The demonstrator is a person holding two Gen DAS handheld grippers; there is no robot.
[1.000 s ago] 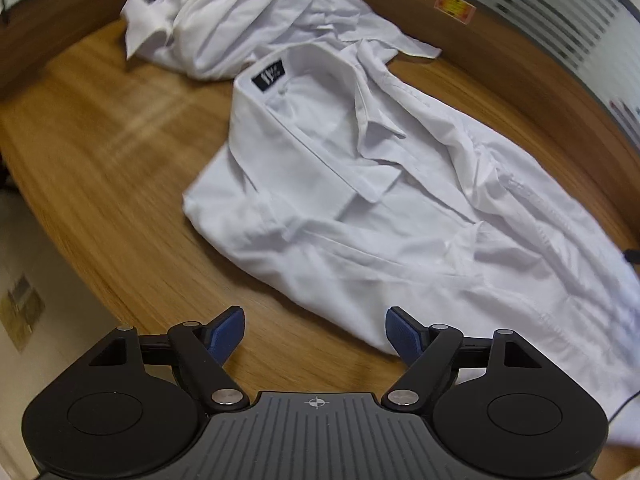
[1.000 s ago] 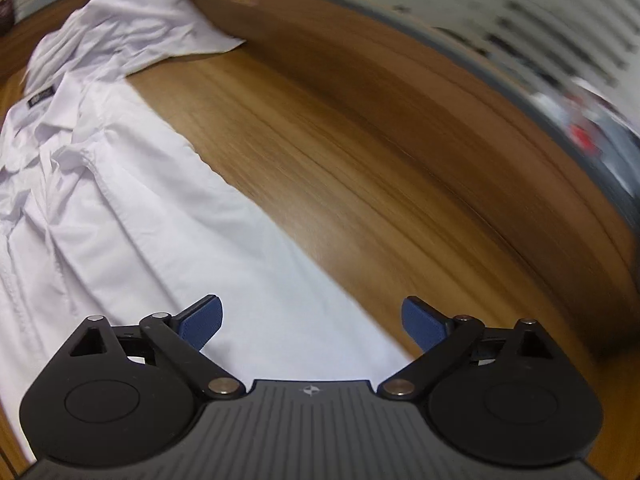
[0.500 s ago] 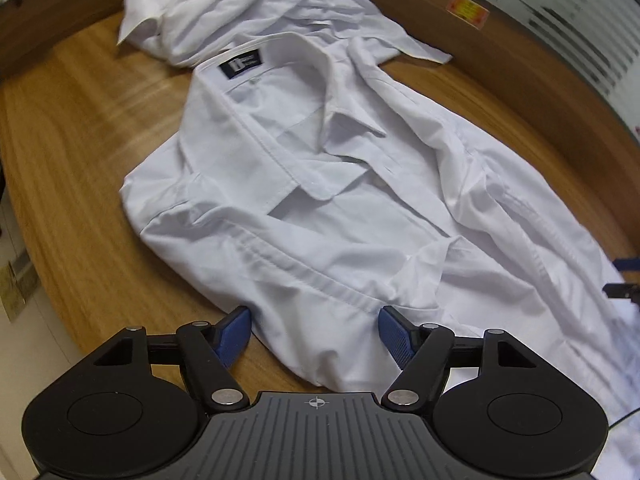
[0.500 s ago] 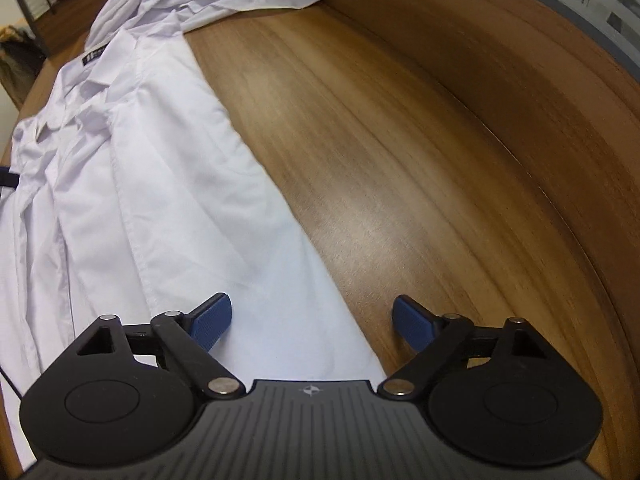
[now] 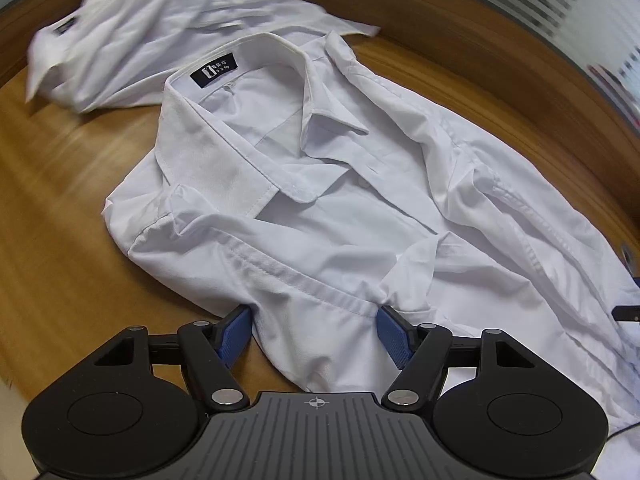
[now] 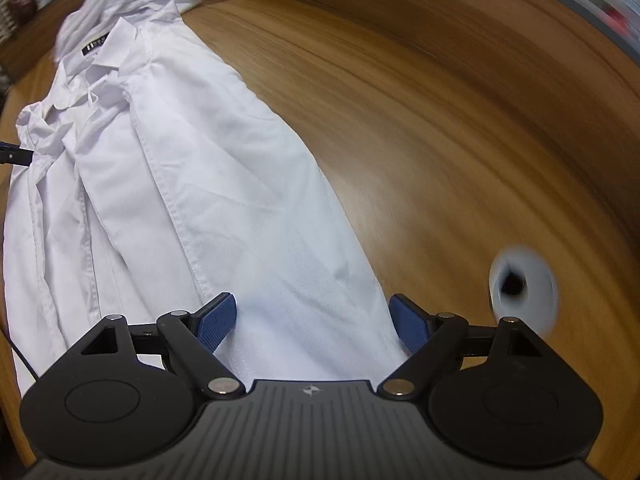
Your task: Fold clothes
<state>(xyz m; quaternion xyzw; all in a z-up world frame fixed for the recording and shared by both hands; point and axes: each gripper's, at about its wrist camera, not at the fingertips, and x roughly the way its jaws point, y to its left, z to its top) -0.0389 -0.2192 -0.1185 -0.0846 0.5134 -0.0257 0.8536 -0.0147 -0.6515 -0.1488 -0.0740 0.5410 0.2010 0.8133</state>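
Note:
A white collared shirt (image 5: pixel 340 208) lies open-fronted on the wooden table (image 5: pixel 60 200), its black neck label (image 5: pixel 214 71) at the far end. My left gripper (image 5: pixel 316 334) hangs over the near shoulder and sleeve seam, jaws apart, a bunch of cloth lying between the blue pads. In the right wrist view the same shirt (image 6: pixel 208 168) runs away to the far left. My right gripper (image 6: pixel 314 322) stands over its lower side edge with the jaws closing and cloth between them, not pinched.
A second white shirt (image 5: pixel 160 20) lies crumpled beyond the collar, near the table's raised back edge. A grey cable hole (image 6: pixel 522 292) sits in the tabletop right of my right gripper. Bare wood (image 6: pixel 440 120) stretches to the shirt's right.
Both grippers have come down over the shirt. The left went from bare table onto the shoulder, with cloth now between its pads. The right moved along the side edge, and both jaws narrowed a little.

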